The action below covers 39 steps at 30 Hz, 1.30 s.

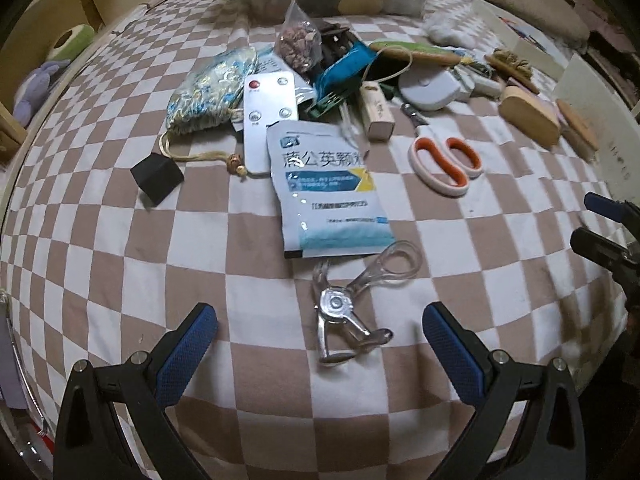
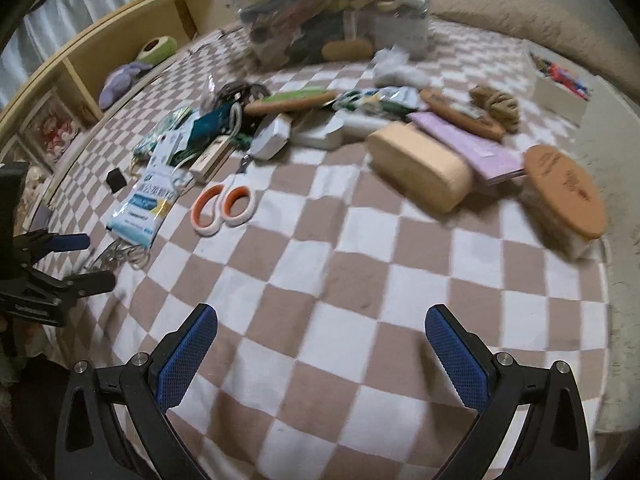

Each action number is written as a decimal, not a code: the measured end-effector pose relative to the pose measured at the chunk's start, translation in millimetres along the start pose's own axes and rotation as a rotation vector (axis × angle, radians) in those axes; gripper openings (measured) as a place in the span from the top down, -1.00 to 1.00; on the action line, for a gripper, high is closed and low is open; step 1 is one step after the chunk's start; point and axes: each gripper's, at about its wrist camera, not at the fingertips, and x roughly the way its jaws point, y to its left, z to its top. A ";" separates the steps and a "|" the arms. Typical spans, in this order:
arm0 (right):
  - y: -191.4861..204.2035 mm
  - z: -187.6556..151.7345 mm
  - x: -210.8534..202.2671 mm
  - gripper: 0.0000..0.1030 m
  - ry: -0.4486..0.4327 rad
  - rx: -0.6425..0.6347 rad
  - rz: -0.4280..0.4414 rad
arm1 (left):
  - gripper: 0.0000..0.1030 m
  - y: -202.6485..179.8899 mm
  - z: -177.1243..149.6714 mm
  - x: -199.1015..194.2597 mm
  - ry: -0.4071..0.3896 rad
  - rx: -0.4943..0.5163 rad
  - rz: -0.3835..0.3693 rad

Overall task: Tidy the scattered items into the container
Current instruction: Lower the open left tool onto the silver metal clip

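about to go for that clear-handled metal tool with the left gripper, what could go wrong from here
1. The clear-handled metal tool lies flat on the soft checkered blanket; the open left gripper may dig into fabric or slip off the metal.
2. Its loop touches the medicine sachet, which might drag along.
3. The clear container already looks full, so a drop could spill out.

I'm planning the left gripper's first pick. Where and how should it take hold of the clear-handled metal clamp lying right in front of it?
Grip the clear-handled clamp across its metal pivot body, the compact middle part, coming straight down from above. It lies flat on the checkered cloth, its looped handles spreading toward the white sachet, so the middle seems narrowest. The left gripper is already open around it.
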 end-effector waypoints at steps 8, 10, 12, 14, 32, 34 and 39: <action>24.5 -6.3 31.5 -1.00 0.079 -0.101 -0.035 | -1.00 6.3 -1.9 14.5 0.038 -0.039 0.053; 29.7 -9.5 32.5 -1.00 0.076 -0.143 -0.066 | -1.00 6.5 -2.1 15.7 0.041 -0.039 0.057; 30.2 -12.2 32.3 -1.00 0.070 -0.161 -0.073 | -1.00 7.2 -2.1 17.6 0.050 -0.036 0.057; 27.3 -15.0 30.9 -1.00 0.061 -0.168 -0.062 | -1.00 8.1 -2.0 18.7 0.058 -0.032 0.055; 28.2 -27.3 32.2 -1.00 -0.022 -0.251 -0.046 | -1.00 6.3 -11.9 18.5 0.007 -0.100 0.152; 27.9 -28.7 31.6 -1.00 -0.030 -0.248 -0.040 | -1.00 6.7 -14.9 15.8 -0.010 -0.108 0.148; 28.1 -28.7 31.8 -1.00 -0.037 -0.251 -0.036 | -0.69 3.8 -21.0 8.5 -0.043 -0.081 0.123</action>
